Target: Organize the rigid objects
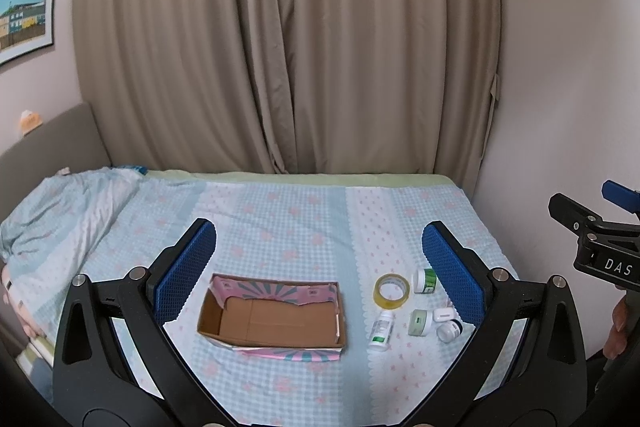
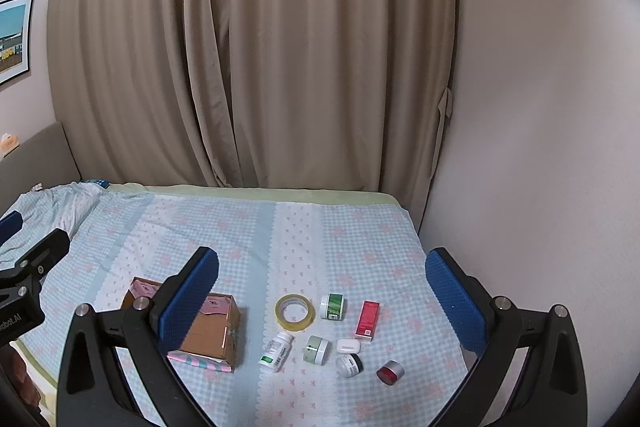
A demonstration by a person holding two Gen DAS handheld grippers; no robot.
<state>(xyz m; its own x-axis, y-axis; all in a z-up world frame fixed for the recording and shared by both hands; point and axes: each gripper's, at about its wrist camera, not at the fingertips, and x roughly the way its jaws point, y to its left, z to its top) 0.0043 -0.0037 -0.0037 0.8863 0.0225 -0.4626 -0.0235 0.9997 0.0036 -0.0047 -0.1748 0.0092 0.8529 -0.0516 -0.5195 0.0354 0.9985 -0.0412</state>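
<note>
A: Count of loose items on the bedspread (image 2: pixel 352 227)?

B: Eight, all in the lower centre-right of the right wrist view. One tape roll (image 2: pixel 295 311), lying flat. One green-labelled jar (image 2: pixel 333 305). One red carton (image 2: pixel 367 320). One white bottle (image 2: pixel 276 351) with a green band. One pale green jar (image 2: pixel 317 349). One small white case (image 2: pixel 348 345). One white jar with a dark lid (image 2: pixel 349 365). One red-faced cylinder (image 2: pixel 390 373).

A: Receptacles?

B: One cardboard box (image 1: pixel 272 319), open-topped, nothing in it, lower centre of the left wrist view. It sits left of the cluster, apart from it.

A: Orientation?

B: Box long axis runs left-right across the left wrist frame. White bottle lies on its side, long axis running from lower left to upper right in the right wrist frame, cap towards the tape roll. Red carton lies flat, long axis roughly top-to-bottom of the frame. The jars lie tipped on their sides; exact facing hard to tell.

A: Grippers?

B: Left gripper (image 1: pixel 320 275): jaws spread wide, nothing between the blue pads, box framed between them. Right gripper (image 2: pixel 322 303): likewise spread wide, holding nothing, cluster framed between the fingers. Both are above the bed, touching no item.
</note>
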